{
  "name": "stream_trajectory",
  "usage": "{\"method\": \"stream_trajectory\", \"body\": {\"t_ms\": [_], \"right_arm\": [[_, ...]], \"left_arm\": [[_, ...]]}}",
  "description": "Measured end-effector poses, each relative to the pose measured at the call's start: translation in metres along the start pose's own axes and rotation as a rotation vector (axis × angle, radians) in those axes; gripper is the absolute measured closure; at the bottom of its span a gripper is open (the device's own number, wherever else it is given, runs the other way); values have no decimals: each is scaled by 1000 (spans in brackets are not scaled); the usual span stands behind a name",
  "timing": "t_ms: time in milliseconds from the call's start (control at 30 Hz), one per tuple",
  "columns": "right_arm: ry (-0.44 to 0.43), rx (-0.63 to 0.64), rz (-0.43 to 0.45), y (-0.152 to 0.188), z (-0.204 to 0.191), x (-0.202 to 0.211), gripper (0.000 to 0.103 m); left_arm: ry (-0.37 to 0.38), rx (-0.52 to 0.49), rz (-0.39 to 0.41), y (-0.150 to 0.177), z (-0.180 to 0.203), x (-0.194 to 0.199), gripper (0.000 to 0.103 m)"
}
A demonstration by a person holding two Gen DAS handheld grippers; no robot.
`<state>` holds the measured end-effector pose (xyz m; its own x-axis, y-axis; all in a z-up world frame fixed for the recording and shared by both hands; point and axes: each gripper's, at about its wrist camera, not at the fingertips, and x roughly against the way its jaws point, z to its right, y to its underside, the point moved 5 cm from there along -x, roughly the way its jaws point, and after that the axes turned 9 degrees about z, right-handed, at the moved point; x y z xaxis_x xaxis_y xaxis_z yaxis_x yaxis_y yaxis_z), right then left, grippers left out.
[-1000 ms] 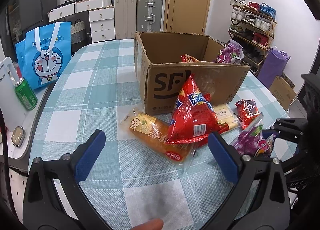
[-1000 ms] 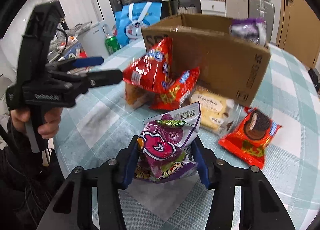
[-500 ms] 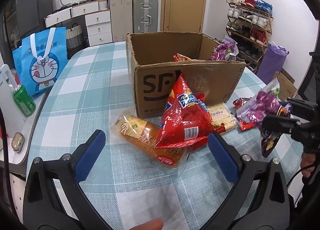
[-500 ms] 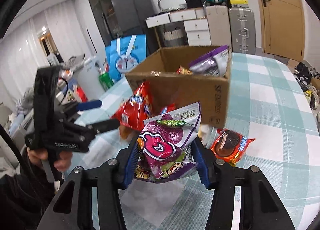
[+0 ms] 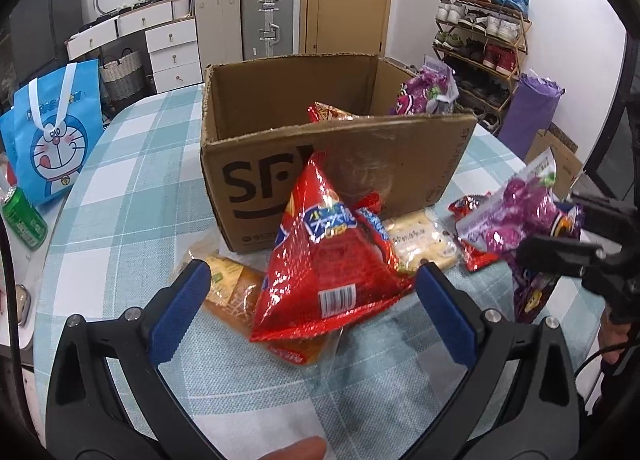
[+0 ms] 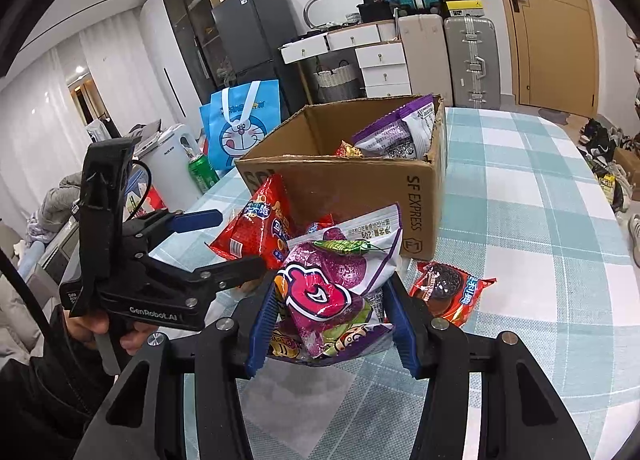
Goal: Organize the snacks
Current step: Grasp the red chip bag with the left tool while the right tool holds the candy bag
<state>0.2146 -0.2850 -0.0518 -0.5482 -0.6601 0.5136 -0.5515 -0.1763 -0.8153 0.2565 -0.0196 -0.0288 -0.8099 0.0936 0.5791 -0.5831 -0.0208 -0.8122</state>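
The right tongs (image 6: 332, 326) are closed on a purple snack bag (image 6: 332, 288), the blue pads pressing its two sides. A second ago this bag was low, just over the tabletop (image 6: 520, 188); now it is lifted clear of it, and the open cardboard box (image 6: 416, 196) stands directly ahead, with its top edge lower in the view than before. I judge that the picking step is finished and the carrying to the box is in hand.

The left tongs (image 5: 310, 310) are open and hold nothing. They have come nearer to the red chip bag (image 5: 324, 260), which now stands between the two pads but is not pressed by them. This bag leans against the front wall of the box, on top of a bread pack (image 5: 236, 292). It looks like the next thing to be taken.

Inside the box another purple bag (image 6: 400, 132) and a red-orange pack already lie. On the tabletop remain a pale cake pack (image 5: 420, 240) and a cookie pack (image 6: 448, 292), both beside the box.
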Motion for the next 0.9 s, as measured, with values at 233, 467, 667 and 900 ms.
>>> {"method": "stream_trajectory", "body": {"t_ms": [233, 467, 667, 900], "right_arm": [[9, -10, 6, 0, 4, 1, 51], [10, -11, 8, 0, 4, 3, 51], [7, -7, 18, -3, 3, 6, 51], [8, -8, 21, -4, 4, 6, 51]], "left_arm": [[7, -3, -7, -2, 4, -14, 2], [36, -18, -30, 3, 11, -21, 25], [21, -38, 7, 1, 11, -12, 53], [46, -20, 29, 0, 7, -3, 60]]}}
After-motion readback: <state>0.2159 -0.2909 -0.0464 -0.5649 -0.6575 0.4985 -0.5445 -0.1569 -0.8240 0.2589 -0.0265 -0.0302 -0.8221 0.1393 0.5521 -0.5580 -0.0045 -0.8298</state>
